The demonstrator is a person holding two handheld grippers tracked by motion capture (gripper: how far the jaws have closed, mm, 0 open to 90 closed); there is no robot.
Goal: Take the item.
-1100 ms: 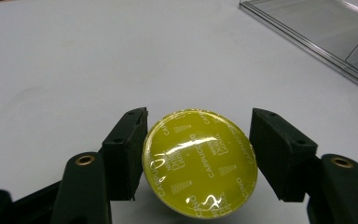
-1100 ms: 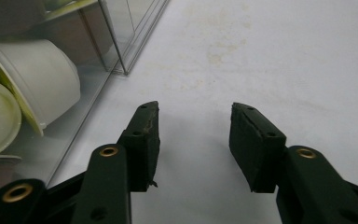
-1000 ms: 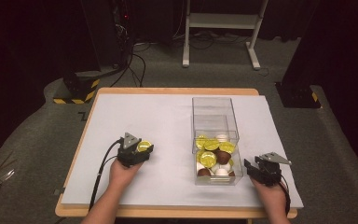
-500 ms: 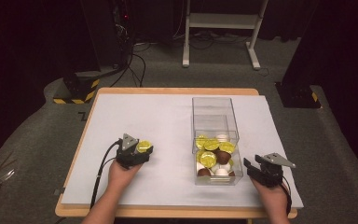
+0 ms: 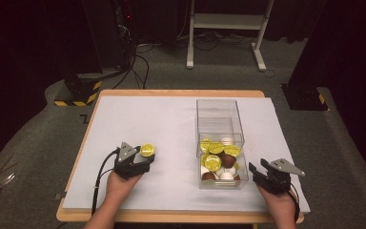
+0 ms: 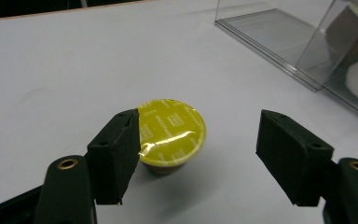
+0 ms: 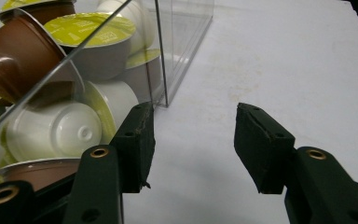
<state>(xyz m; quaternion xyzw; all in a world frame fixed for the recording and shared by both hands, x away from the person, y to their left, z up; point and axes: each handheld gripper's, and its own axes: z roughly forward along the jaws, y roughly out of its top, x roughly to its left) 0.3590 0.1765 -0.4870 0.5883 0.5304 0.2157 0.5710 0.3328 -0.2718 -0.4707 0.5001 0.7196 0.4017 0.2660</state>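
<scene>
A capsule with a yellow foil lid [image 6: 172, 133] stands upright on the white table sheet [image 5: 171, 124], left of the box. My left gripper [image 6: 198, 149] is open around it; the left jaw reaches the capsule's edge and the right jaw stands well apart. From above, the capsule [image 5: 147, 150] sits at the tip of the left gripper [image 5: 146, 157]. A clear plastic box [image 5: 217, 112] holds several yellow-lidded, brown and white capsules [image 5: 218, 161] at its near end. My right gripper [image 7: 193, 140] is open and holds nothing, just beside the box's corner [image 7: 161, 70]; from above, that right gripper [image 5: 253, 174] lies right of the box.
The sheet covers a wooden table whose front edge [image 5: 181, 217] runs just behind both hands. The far half of the box has no capsules in it. A white metal stand [image 5: 224, 21], cables and a yellow-black striped base [image 5: 78, 93] sit on the floor beyond the table.
</scene>
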